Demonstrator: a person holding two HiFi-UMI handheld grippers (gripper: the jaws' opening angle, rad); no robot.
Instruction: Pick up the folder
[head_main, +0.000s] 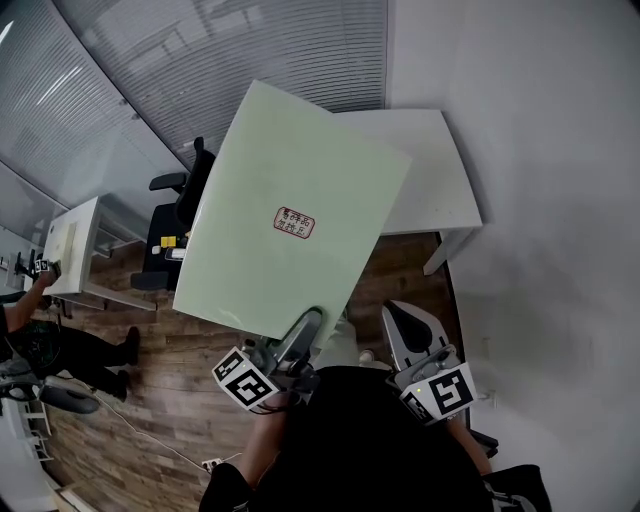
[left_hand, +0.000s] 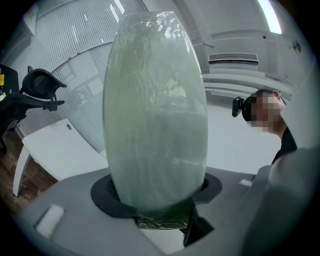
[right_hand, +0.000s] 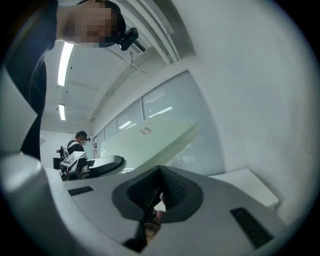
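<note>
A large pale green folder (head_main: 290, 200) with a red-edged label (head_main: 294, 223) is raised in the air over the white table, tilted towards me. My left gripper (head_main: 300, 335) is shut on its lower edge. In the left gripper view the folder (left_hand: 155, 110) fills the middle and rises from between the pads of that gripper (left_hand: 157, 205). My right gripper (head_main: 410, 325) hangs to the right of the folder, apart from it. In the right gripper view its jaws (right_hand: 159, 172) meet with nothing between them, and the folder (right_hand: 150, 142) shows beyond, to the left.
A white table (head_main: 430, 170) stands below against the white wall on the right. A black office chair (head_main: 180, 200) is left of the folder. Further left are another white desk (head_main: 75, 240) and a person (head_main: 40, 340) on the wooden floor.
</note>
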